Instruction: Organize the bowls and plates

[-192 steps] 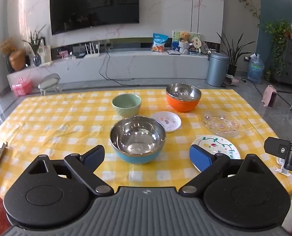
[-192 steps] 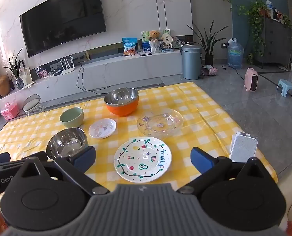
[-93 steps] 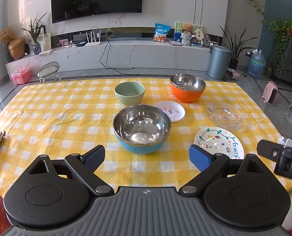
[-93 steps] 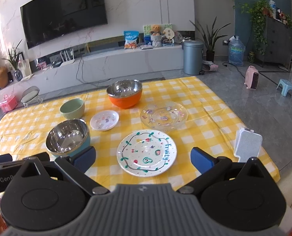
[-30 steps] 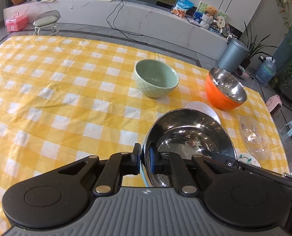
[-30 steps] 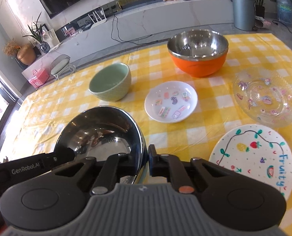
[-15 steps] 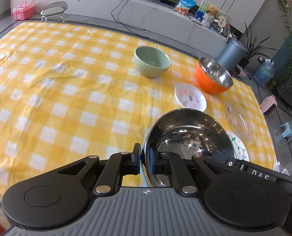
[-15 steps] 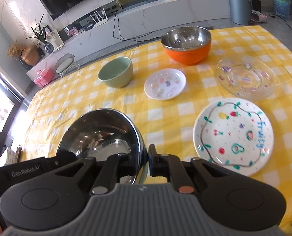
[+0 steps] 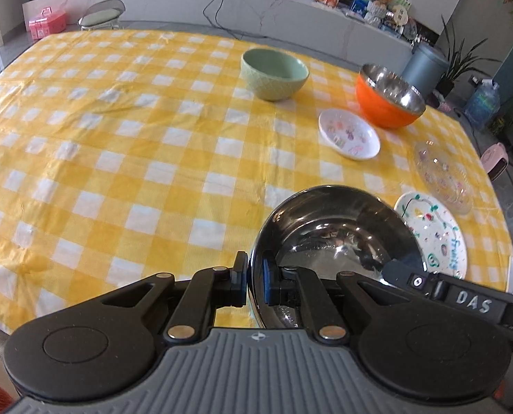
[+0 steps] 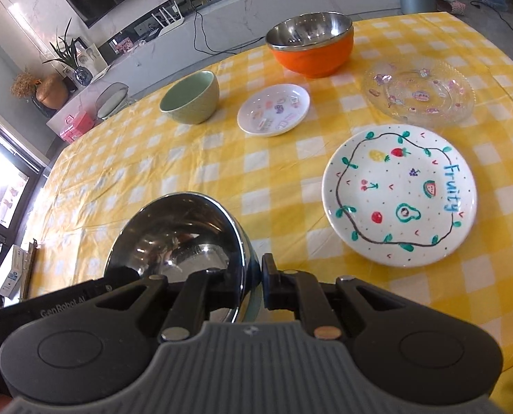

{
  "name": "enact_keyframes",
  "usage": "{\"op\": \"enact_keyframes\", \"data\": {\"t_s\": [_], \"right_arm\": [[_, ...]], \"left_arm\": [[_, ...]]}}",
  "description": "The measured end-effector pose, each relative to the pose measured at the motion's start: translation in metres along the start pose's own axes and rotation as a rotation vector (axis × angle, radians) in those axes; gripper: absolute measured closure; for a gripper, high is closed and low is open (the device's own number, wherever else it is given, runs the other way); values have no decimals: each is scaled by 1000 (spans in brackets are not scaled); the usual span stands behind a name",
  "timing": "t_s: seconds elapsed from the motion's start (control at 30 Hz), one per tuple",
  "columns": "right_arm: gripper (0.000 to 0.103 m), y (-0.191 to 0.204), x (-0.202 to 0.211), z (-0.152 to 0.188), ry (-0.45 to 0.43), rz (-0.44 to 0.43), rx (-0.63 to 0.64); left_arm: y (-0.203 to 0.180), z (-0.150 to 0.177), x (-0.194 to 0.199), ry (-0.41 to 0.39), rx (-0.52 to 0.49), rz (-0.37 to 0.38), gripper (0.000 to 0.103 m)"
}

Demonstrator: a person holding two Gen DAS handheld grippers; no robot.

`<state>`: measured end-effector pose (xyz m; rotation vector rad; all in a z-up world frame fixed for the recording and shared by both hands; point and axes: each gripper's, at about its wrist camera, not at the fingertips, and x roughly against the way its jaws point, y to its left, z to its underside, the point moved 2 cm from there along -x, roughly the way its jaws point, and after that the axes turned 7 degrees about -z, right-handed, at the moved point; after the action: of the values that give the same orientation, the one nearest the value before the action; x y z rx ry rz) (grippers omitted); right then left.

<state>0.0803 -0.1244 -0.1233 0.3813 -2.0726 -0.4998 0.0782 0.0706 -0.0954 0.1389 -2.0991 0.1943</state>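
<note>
Two grippers are clamping one bowl right now: I am holding the steel bowl with the blue outside (image 9: 336, 241) by opposite sides of its rim, the left gripper (image 9: 254, 283) pinching the near left edge with one pad inside and one outside, and the right gripper (image 10: 254, 284) doing the same on the other side, both closed tight on the thin wall. The bowl is hanging near the front of the yellow checked tablecloth (image 9: 135, 145), apparently lifted off it, with the fruit-painted plate (image 10: 399, 195) just to its right and the green bowl (image 10: 191, 98), the small white dish (image 10: 273, 108), the orange steel bowl (image 10: 311, 43) and the clear glass plate (image 10: 420, 95) farther back. What worries me is the grip itself: the rim is thin, polished and curved, so if my two hands are drifting apart or twisting against each other, the metal could be sliding out of one pair of pads and the bowl swinging down onto the painted plate. Carrying it toward the orange bowl for nesting, I judge, also means passing over the small dish, and a low pass could be clipping it. Being round, the bowl has no long axis on the table; its axis is running through the mouth, which is facing up and tipped slightly away from me toward the far side.
</note>
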Motion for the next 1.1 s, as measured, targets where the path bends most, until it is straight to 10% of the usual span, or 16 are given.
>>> {"op": "enact_keyframes", "data": {"t_s": [0.53,0.67,0.8,1.1], "right_arm": [[90,-9,-11,0,33,-5,-26],[86,-9,-11,0,31,-4,-22],[58,-6,-10,-1,20,4,1],[52,-6,-2,-5,0,25,11]], "left_arm": [[-3,3,-17,32,-5,-7,94],[-1,2,-14,25,-7,-14,83],[1,-1,-11,2,2,-8,63],[0,-9,7,-60,-8,-2,51]]}}
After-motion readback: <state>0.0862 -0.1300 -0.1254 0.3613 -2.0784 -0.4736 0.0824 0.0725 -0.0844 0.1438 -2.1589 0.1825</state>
